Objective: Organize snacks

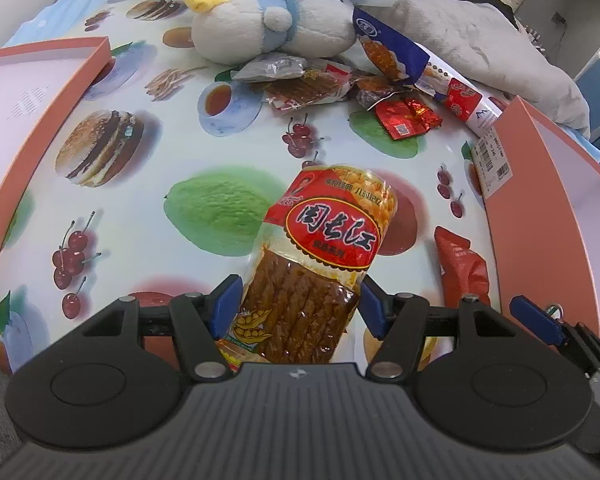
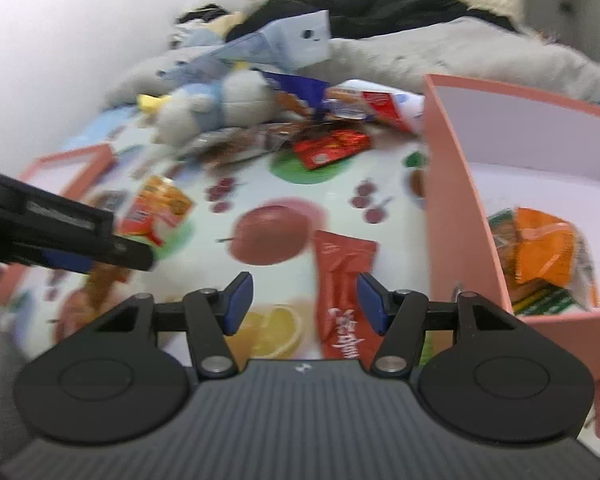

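fruit-printed tablecloth lay under everything. left gripper was clamped on the tofu-strip packet, long axis pointing away. right gripper gaped apart over the red sachet, lengthwise between its fingers, pink box just rightward.

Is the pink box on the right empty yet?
Not empty. The right wrist view shows an orange snack packet lying inside the pink cardboard box, with more green-printed wrapping beneath it.

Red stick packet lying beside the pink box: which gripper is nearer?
Right. The right gripper hovers directly over the red stick packet, jaws open. The left gripper sits farther left, holding the tofu strip pack.
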The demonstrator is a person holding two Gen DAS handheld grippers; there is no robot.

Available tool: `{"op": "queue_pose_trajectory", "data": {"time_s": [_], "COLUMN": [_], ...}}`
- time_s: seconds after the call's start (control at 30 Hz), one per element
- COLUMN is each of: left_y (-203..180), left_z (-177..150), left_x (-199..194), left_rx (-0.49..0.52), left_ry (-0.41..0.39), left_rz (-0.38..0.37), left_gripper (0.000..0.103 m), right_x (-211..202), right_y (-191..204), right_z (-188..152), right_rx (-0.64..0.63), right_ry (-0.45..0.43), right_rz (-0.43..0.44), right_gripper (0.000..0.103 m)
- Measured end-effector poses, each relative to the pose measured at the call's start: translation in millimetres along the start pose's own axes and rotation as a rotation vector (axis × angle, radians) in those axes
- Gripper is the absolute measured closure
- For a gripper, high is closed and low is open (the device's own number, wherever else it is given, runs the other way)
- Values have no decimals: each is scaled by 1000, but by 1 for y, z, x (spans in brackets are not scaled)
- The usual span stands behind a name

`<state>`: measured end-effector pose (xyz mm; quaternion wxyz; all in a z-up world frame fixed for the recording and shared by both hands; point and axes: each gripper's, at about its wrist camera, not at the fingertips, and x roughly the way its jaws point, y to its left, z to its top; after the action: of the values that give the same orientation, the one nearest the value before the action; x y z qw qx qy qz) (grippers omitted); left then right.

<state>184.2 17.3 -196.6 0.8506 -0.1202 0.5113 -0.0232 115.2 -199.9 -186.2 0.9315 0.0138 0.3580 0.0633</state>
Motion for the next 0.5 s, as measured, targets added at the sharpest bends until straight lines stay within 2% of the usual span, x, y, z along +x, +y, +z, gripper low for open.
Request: {"op": "queue_pose_trajectory", "data": {"time_s": [0.3,0.43,0.5], "left_y": [5,5,5], "left_z": [-2,-2,-1], "left_x": [3,3,3], "left_rx": [-9,-16,-21], "left_ry": [10,7,4], "left_rz": [-1,-7,-14], "left_gripper": [36,36,36], "right_x": [38,50,53], "right_y": [11,12,9], "right_z": [-6,-5,-2], "right_rx": [-67,-107,-89], "right_ry": [44,71,92], "right_rz": [-147,-170,-168], "right_gripper": [44,45,50]}}
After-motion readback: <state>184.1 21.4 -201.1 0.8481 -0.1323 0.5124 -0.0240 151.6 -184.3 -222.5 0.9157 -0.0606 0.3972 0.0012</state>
